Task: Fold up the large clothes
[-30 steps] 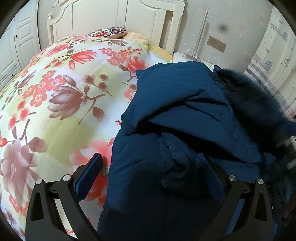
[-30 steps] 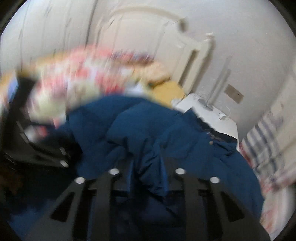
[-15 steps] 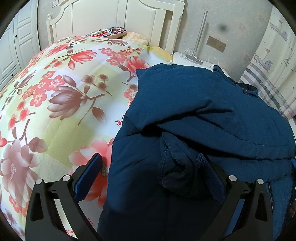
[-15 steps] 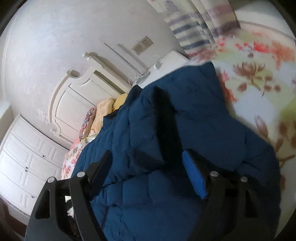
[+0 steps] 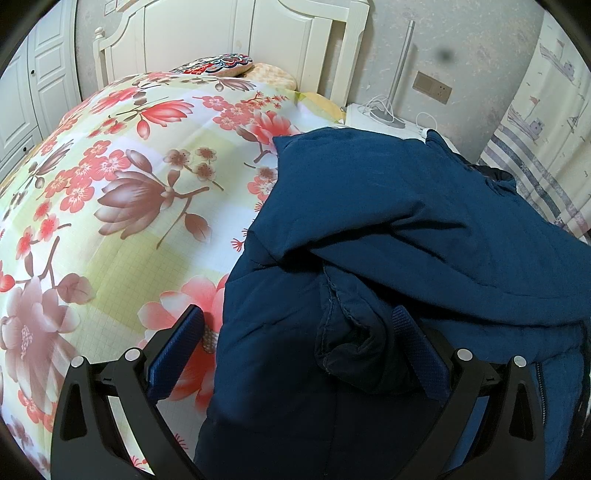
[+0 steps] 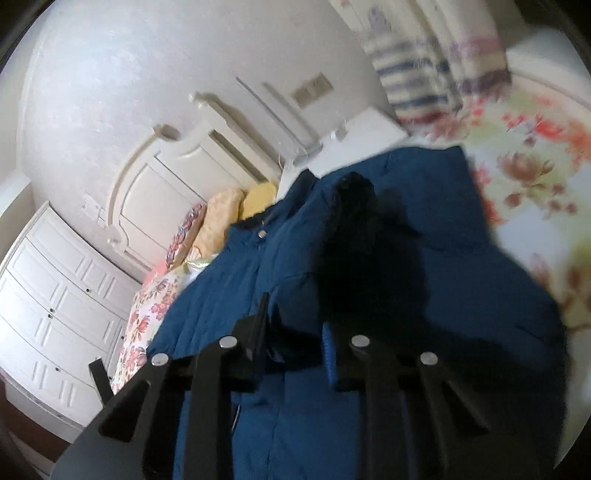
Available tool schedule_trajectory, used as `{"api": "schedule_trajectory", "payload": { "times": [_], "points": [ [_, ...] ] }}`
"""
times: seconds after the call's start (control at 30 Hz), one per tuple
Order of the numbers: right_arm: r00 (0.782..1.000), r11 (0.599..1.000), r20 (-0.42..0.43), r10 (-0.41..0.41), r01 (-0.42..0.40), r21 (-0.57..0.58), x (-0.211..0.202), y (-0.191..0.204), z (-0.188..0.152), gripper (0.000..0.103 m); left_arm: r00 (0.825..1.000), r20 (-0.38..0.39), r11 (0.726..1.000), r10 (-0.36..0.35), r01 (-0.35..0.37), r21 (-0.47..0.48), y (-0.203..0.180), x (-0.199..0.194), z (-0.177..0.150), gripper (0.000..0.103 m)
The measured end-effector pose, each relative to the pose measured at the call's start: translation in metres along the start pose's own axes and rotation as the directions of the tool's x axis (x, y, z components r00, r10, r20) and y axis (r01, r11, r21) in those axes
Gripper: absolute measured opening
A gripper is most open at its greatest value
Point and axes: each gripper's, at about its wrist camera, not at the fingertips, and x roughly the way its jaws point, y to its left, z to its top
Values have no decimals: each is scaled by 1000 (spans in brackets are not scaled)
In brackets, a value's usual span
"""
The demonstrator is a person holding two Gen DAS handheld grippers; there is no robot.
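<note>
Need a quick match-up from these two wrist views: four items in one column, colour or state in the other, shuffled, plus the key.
1. jacket
2. bedspread
3. left gripper
4. headboard

A. cream-white
B. open, jaws spread over a fold
C. dark blue
D. floral, red on yellow

Pairs: 1-C, 2-D, 3-B, 4-A
</note>
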Motion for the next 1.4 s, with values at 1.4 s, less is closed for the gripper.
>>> {"api": "schedule_trajectory", "payload": {
  "times": [1.4],
  "points": [
    [908,776,44,-416,379,-504,56,46,-41,60,999,50,967,-10,-3,254,-109,22,27,99]
  ]
}}
